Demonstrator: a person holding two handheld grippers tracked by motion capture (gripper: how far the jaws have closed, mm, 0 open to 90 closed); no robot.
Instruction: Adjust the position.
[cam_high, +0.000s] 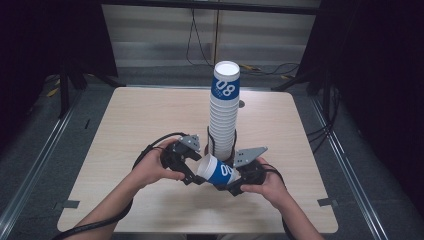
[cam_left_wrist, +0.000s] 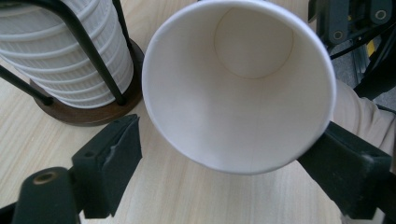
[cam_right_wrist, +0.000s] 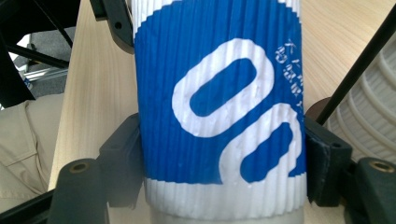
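From the high view I see the cup (cam_high: 218, 171) lying on its side in the air just above the bench (cam_high: 140, 120), at about 6 o'clock from the stack (cam_high: 224, 110) of cups in its holder (cam_high: 220, 150). My right gripper (cam_high: 235, 184) has it by the base end; my left gripper (cam_high: 192, 175) sits at the cup's open mouth, at its 9 o'clock.

In the left gripper view I look straight into the cup (cam_left_wrist: 238, 84), white inside, rim round and undented. My fingers (cam_left_wrist: 112, 154) are spread: the left one stands clear of the rim, the right one lies just against the cup's outer wall at 4 o'clock, and I can't tell if it presses. The stack (cam_left_wrist: 70, 51) and its wooden base (cam_left_wrist: 93, 112) are at 10 o'clock.

In the right gripper view my fingers (cam_right_wrist: 126, 154) are pinching the cup (cam_right_wrist: 219, 107) across its ribbed blue sleeve, low down near the white band.

I judge the cup light, thin and easily crushed, stiffest at the rolled rim and the base. The ribbed sleeve should give good friction, so a gentle hold across the sleeve ought to do; squeezing mid-wall would likely oval it.
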